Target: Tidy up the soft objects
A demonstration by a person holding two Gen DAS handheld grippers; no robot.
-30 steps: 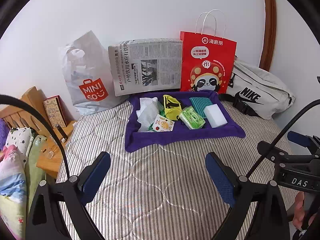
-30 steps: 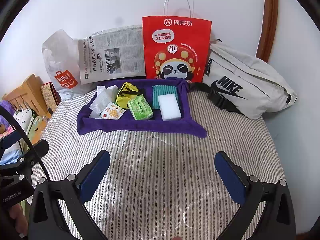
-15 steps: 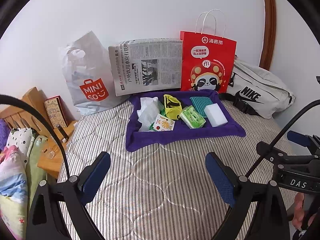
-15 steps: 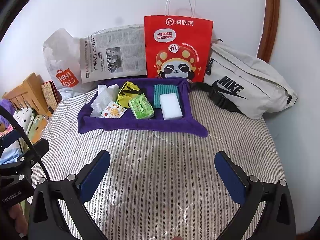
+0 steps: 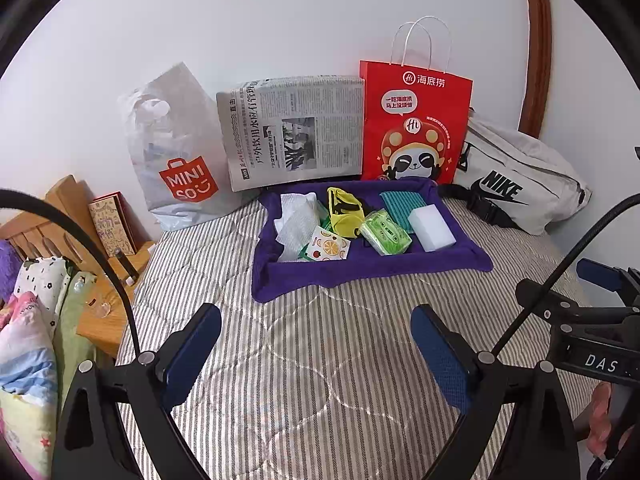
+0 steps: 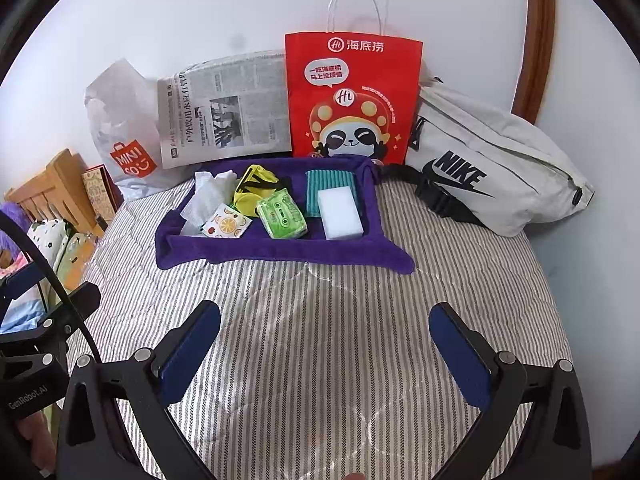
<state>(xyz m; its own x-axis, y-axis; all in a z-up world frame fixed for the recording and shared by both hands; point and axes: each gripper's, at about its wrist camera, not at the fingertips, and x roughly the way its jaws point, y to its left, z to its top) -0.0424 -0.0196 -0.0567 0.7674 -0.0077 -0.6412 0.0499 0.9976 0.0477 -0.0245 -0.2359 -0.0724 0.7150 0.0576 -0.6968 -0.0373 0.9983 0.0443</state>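
So a purple towel (image 6: 280, 250) was spread flat on the far half of the bed, and on it, left to right: crumpled white tissue (image 6: 204, 200), a fruit-print packet (image 6: 226, 222), a yellow pouch (image 6: 254, 188), green wipes (image 6: 282, 214), a teal cloth (image 6: 330, 186) and a white sponge (image 6: 340, 212) overlapping its near edge.
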